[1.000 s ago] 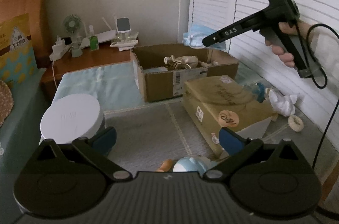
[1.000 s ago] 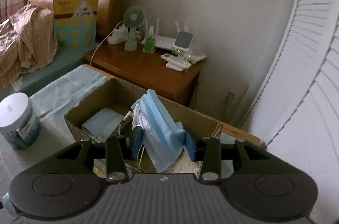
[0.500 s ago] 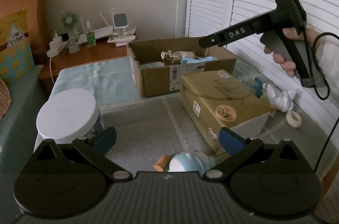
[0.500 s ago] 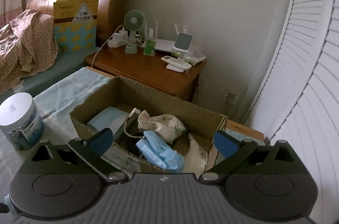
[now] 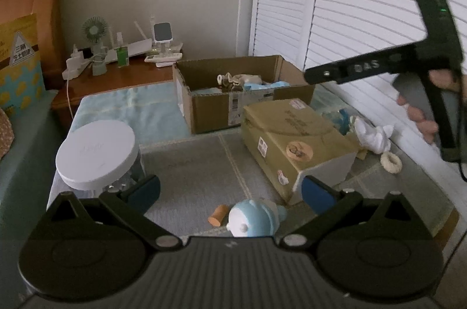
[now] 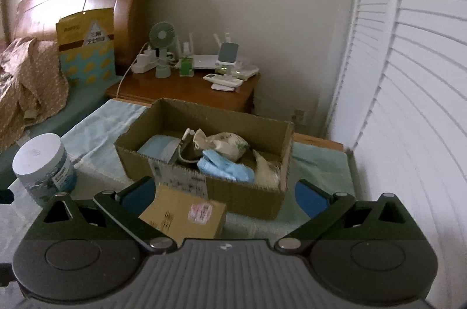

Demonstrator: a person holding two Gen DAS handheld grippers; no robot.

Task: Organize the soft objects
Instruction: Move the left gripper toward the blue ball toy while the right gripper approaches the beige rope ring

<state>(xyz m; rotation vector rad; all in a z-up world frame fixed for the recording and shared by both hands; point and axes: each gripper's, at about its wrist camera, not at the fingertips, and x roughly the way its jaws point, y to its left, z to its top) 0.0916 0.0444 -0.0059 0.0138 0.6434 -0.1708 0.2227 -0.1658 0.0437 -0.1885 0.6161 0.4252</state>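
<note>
Blue-padded right gripper (image 6: 224,196) hangs spread and empty, its jaws having just opened to drop the face mask (image 6: 224,167) into the cardboard box (image 6: 245,192), now farther off. Left gripper (image 5: 230,190) gapes over a light, squashy plush toy (image 5: 254,218); pinch its round body.

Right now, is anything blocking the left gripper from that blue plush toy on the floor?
Nothing visible does. The blue plush toy lies just ahead of the open left gripper, between its fingers' line, with only bare mat around it.
</note>
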